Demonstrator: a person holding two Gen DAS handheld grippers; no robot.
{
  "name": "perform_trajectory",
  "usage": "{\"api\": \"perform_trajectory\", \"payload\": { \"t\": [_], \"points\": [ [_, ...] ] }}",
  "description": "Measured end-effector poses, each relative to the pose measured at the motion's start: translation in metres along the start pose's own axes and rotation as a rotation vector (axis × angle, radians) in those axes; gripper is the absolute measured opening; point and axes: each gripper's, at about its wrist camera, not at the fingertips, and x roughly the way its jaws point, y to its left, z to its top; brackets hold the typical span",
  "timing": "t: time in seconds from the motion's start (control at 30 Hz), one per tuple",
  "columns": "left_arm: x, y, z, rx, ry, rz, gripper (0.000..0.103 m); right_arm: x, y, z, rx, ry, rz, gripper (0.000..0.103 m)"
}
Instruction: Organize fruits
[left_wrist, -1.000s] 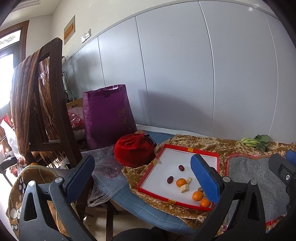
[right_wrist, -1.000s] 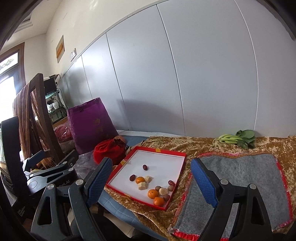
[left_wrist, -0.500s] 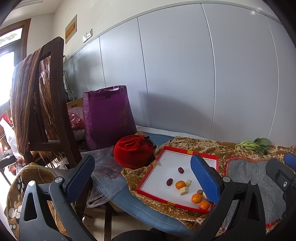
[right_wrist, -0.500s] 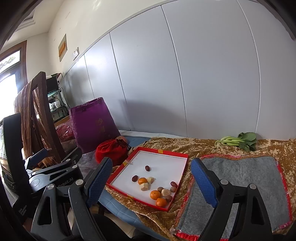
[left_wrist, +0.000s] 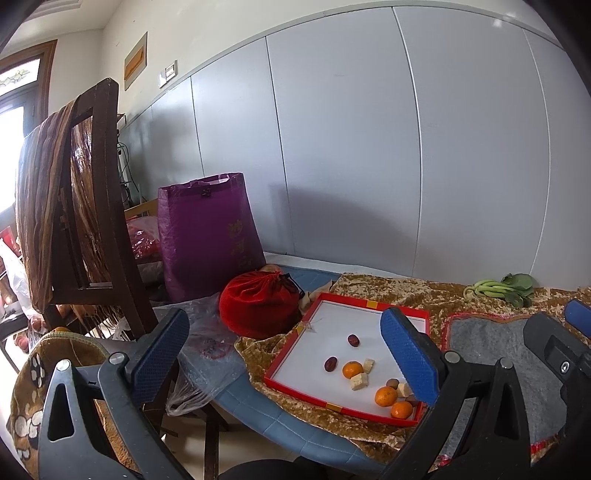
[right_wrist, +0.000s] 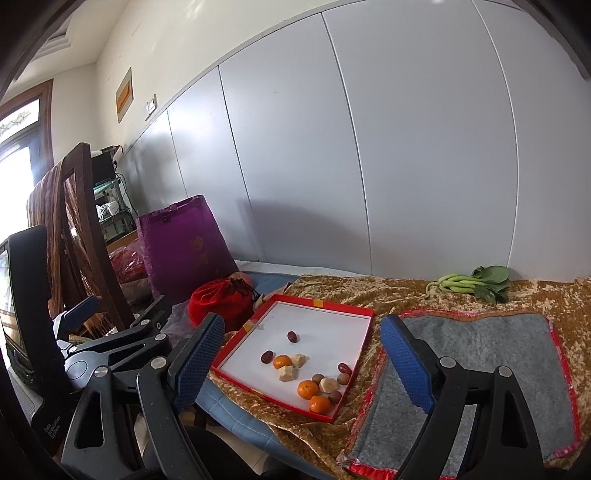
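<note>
both tongs released, nothing in them: left gripper (left_wrist: 284, 354) & right gripper (right_wrist: 303, 354). red-rimmed tray (right_wrist: 314, 303) center frame w/ mandarins (right_wrist: 308, 389), red dates (right_wrist: 292, 336); grey felt mat (right_wrist: 480, 343) lower right.

- The red-rimmed white cardboard tray (right_wrist: 325, 321) lies ahead of the right gripper (right_wrist: 303, 354), between its fingers.
- Three small orange mandarins (right_wrist: 308, 389) sit in the tray's near part.
- The grey felt mat (right_wrist: 491, 350) lies right of the tray.
- The red drawstring pouch (right_wrist: 221, 301) lies left of the tray.
- The green leafy vegetable bunch (right_wrist: 472, 282) lies far ahead, right.
</note>
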Motion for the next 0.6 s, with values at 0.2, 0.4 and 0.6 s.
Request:
{"api": "perform_trajectory", "payload": {
  "t": [0.2,0.4,0.6],
  "points": [
    [-0.0007,-0.0006,0.0,-0.004,-0.001,0.002,0.103,-0.0004,0.0006,0.0003,-0.002,-0.002,0.0,0.088],
    [-0.0018,-0.0022,0.0,0.002,-0.001,0.003,0.103,-0.0017,0.0015,0.0005,-0.003,-0.005,-0.002,0.088],
    [-0.003,-0.0044,0.0009,-0.001,-0.004,0.0,0.103,-0.0032,0.003,0.0016,-0.004,-0.009,-0.005,0.088]
  ]
}}
